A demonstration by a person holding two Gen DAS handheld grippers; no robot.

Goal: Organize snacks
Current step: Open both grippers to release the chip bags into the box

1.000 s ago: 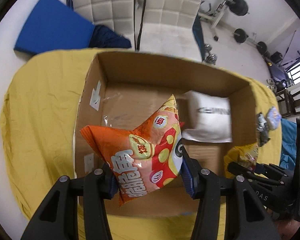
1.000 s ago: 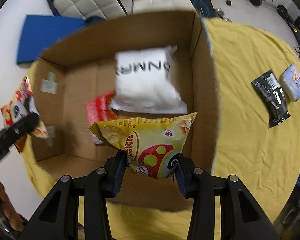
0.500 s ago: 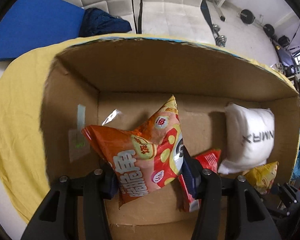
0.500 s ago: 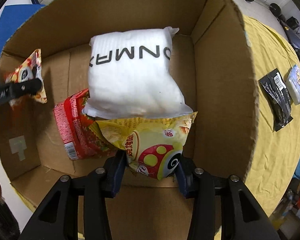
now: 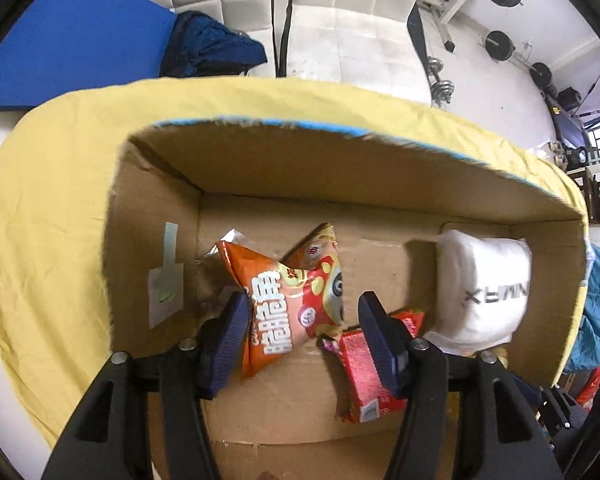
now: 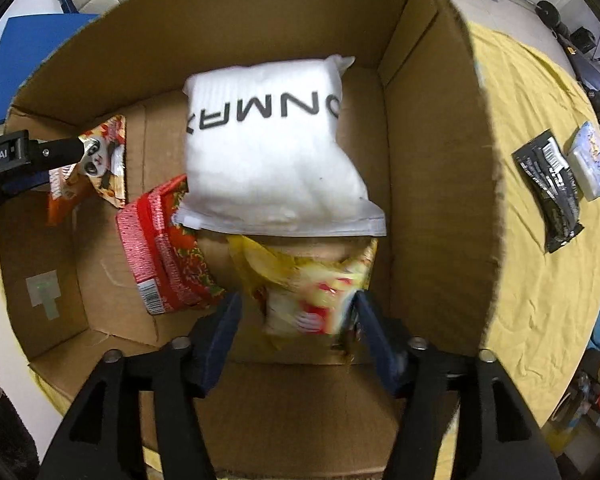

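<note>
Yellow cloth covers the worktop (image 6: 540,280), and on it stands an open cardboard box (image 6: 432,160) into which both grippers reach. The left gripper (image 5: 300,320) has its jaws spread wide around the orange snack bag (image 5: 287,296); the bag touches the left pad only and appears released, low at the box's left side. The right gripper (image 6: 295,312) likewise has its jaws parted, with the yellow snack bag (image 6: 308,280) blurred between them, apparently dropping to the near right of the floor, just in front of the white pouch (image 6: 267,152) and beside the red packet (image 6: 163,248). To finish the step well, each gripper should probably lift straight up, jaws kept wide, so no pad drags a bag back out. A black packet (image 6: 552,192) and a pale packet (image 6: 590,160) wait on the cloth, right of the box.
</note>
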